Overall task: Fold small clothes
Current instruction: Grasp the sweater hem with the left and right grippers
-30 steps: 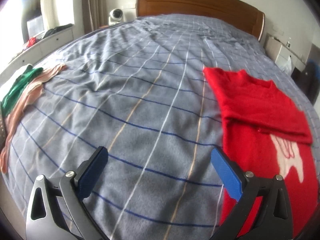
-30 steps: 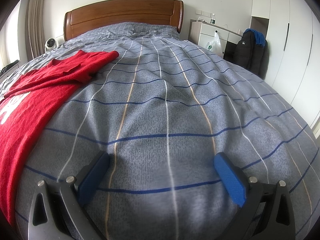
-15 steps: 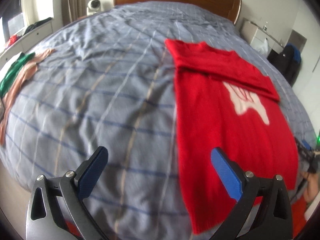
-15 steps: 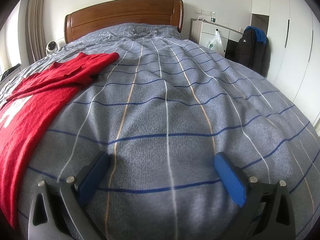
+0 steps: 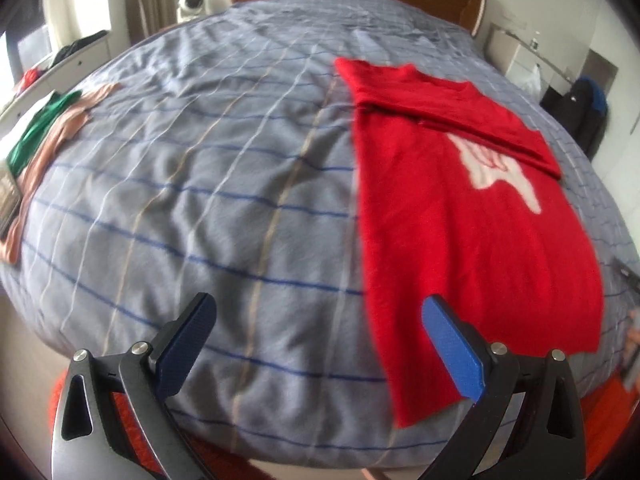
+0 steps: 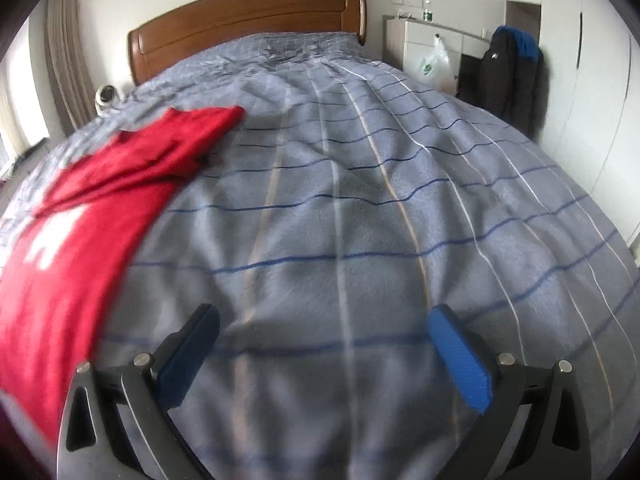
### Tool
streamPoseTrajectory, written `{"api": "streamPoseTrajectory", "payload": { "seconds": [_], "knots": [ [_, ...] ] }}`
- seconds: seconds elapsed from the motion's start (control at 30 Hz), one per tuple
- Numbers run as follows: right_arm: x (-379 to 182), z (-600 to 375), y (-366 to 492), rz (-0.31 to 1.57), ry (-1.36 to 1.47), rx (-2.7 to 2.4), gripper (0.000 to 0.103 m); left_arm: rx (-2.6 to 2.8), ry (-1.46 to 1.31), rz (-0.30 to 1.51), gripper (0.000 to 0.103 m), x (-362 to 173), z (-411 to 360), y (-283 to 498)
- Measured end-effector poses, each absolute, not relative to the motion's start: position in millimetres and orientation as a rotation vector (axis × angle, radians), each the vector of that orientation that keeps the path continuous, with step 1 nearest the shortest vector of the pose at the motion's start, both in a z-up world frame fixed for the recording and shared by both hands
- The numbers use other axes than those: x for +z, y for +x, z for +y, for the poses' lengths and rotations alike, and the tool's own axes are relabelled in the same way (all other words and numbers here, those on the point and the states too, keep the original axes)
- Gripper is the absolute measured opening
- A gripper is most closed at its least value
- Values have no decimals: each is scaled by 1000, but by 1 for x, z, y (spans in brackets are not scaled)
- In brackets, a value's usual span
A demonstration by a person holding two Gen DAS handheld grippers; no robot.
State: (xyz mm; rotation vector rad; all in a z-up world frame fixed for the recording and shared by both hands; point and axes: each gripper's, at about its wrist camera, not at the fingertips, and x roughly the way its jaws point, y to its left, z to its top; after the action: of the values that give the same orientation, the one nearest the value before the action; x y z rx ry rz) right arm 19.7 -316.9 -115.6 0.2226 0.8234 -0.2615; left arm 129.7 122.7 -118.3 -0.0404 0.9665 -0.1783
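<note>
Room aplenty across the grey checked bedspread [image 6: 360, 200]. Red sweater [image 5: 472, 220] lies flat, sleeves folded across the chest, hem at the near edge. Left gripper [image 5: 320, 340] hovers beside the hem, spread wide, empty; right gripper [image 6: 324, 348] likewise, over bare cover.

The bedspread [image 5: 208, 184] was grey-blue, crossed by a grid of dark blue, white and tan lines; the sweater [image 5: 460, 220] on it was bright red with a white motif on the chest; the headboard [image 6: 248, 28] was warm brown wood. At the bed's left edge lay a green garment [image 5: 38, 128] beside a peach-pink garment [image 5: 60, 136]. Both grippers had blue finger pads [image 5: 452, 344] on black frames; a black jacket [image 6: 508, 76] with a blue hood hung by white cupboards.
</note>
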Motion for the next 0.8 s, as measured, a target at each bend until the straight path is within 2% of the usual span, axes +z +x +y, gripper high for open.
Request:
{"api": "streamPoseTrajectory", "payload": {
  "seconds": [0.23,0.33,0.43,0.5,0.57,0.63,0.67,0.7,0.73,0.8],
  "knots": [
    [-105,-261,-21,899,373,86,101,-196,-76,1060,102,-143,116,131],
    [-124,-250,-21,971,480,164,85,-243,-31,1052,102,-139,102,124],
    [-134,-240,-18,997,545,215,80,-293,-29,1057,95,-135,94,114],
    [-132,-232,-18,1009,553,262,74,-310,-22,1083,77,-136,88,109],
    [-130,-226,-17,1011,548,287,73,-325,-21,1122,72,-142,84,107],
    [-136,-218,-13,1042,553,305,70,-325,-5,1133,56,-145,80,106],
    [-142,-216,-11,1059,562,309,55,-337,-2,1138,35,-146,79,105],
    [-146,-215,-8,1067,569,310,42,-355,-10,1145,7,-145,77,106],
    [-150,-214,-6,1080,568,307,3,-383,-32,1156,4,-143,76,105],
    [-148,-216,-8,1072,578,304,5,-402,-67,1145,3,-134,78,104]
  ]
}}
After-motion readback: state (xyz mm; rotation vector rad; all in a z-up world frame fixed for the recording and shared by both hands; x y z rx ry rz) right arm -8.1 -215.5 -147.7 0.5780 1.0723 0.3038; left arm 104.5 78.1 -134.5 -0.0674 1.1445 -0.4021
